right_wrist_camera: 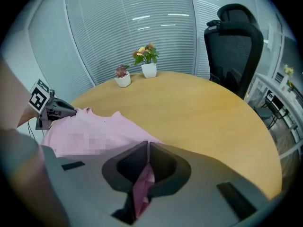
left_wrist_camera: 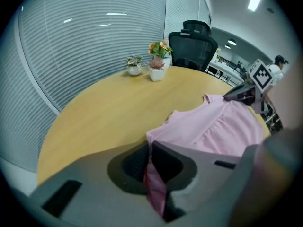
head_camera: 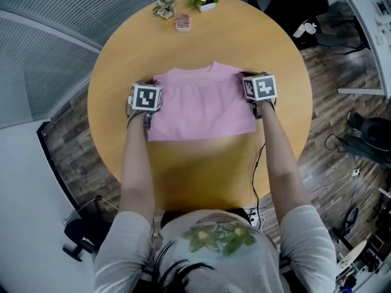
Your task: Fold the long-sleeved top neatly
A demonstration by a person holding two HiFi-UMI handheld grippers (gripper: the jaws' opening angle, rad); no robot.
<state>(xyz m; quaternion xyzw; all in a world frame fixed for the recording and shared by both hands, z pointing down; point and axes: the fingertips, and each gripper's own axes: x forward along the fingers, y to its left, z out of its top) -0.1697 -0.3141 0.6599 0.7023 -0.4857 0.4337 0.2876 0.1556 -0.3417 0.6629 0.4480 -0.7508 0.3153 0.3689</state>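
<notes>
The left gripper [left_wrist_camera: 148, 162] has its jaws pressed together on a fold of the pink long-sleeved top [head_camera: 201, 105]; a strip of pink cloth is squeezed between them. The right gripper [right_wrist_camera: 146, 167] is clenched in the same way on the opposite edge of the top. The garment lies flat on the round wooden table [head_camera: 201, 170], already folded into a compact rectangle. It spreads from the left jaws toward the right side and from the right jaws toward the left side, so it lies between the two grippers.

Far ahead of both pairs of jaws, beyond the top, three small pots stand near the far table edge. One white pot [left_wrist_camera: 134, 70] holds a plant with pale green leaves, one [left_wrist_camera: 156, 74] holds a pinkish plant, and one [right_wrist_camera: 148, 70] holds orange and yellow flowers.

Each gripper's cube [head_camera: 146, 96] carries a black and white square pattern; I cannot read any words on it.
</notes>
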